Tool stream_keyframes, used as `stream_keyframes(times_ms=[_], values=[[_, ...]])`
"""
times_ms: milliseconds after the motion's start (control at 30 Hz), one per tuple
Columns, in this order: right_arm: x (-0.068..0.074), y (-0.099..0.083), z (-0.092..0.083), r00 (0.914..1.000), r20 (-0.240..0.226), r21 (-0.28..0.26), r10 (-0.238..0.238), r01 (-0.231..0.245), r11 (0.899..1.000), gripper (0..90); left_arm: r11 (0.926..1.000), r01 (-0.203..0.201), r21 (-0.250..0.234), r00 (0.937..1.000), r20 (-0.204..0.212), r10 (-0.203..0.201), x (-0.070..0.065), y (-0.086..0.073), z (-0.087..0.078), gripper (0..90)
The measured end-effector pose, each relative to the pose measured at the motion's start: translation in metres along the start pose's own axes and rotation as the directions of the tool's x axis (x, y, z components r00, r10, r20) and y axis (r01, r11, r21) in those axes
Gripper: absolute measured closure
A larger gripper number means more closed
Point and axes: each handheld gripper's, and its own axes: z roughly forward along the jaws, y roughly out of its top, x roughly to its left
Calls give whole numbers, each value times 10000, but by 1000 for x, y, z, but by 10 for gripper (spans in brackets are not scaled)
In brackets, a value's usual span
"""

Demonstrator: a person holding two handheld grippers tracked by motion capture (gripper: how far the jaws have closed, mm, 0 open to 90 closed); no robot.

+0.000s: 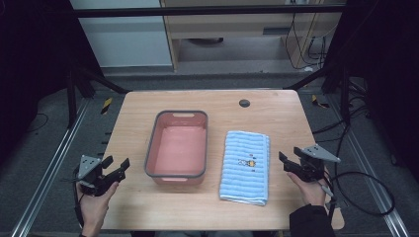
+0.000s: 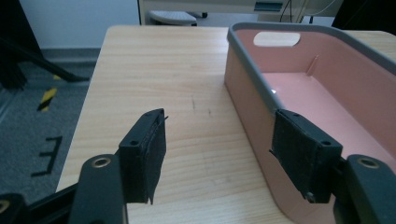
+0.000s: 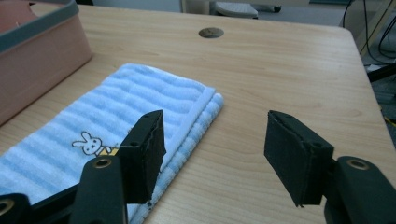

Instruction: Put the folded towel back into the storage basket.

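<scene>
You sit at the near edge of a light wooden table (image 1: 148,207), a two-jaw gripper in each hand. Your left gripper (image 1: 117,167) hovers at the table's left edge, toward the near left corner, its jaws spread apart and holding nothing; in the left gripper view (image 2: 219,144) the gap between the two black pads frames bare wood, with the basin's near left corner just behind the right-hand pad. Your right gripper (image 1: 290,159) hangs at the right edge, toward the near right corner, jaws likewise released and empty; in the right gripper view (image 3: 215,140) the left-hand pad sits over the towel's edge and the right-hand pad over bare table.

A pink rectangular basin (image 1: 160,148) with a grey rim stands at the middle of the table, slightly left of centre, its long sides running from the near edge toward the far edge. It appears empty, and a handle slot is cut into its far wall.

Just beside the basin, on its right and not touching it, a folded towel (image 1: 246,168) in light blue and white stripes lies flat, a small rabbit motif near its middle. Its near end reaches closer to the near edge than the basin does.

A small dark round grommet (image 1: 244,103) sits in the tabletop near the far edge, right of centre.
</scene>
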Motion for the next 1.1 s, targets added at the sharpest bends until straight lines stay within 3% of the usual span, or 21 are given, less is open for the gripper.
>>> stream_keyframes(times_ms=[67,167,200,333,833,1100], values=[[1,2,-2,10000,-19,-64,-7,7,10000,409,10000,-15,-7,10000,85,15,-4,2,-1,326],[5,9,-7,10000,-44,-298,-62,61,9995,501,9996,-247,-169,9996,141,249,-14,7,-5,327],[6,10,-8,10000,-79,-302,-54,51,9995,513,9986,-426,-323,9987,249,434,-20,11,-8,323],[9,14,-10,9997,-241,-321,-38,30,9995,528,9974,-511,-517,9971,545,540,-33,18,-13,303],[3,25,-22,9995,-320,-328,47,-57,9994,498,9924,-892,-846,9871,1255,995,-66,34,-10,292],[2,41,-25,9983,-581,-392,-22,-1,9992,452,9895,-1128,-908,9742,1858,1281,-97,40,3,296]])
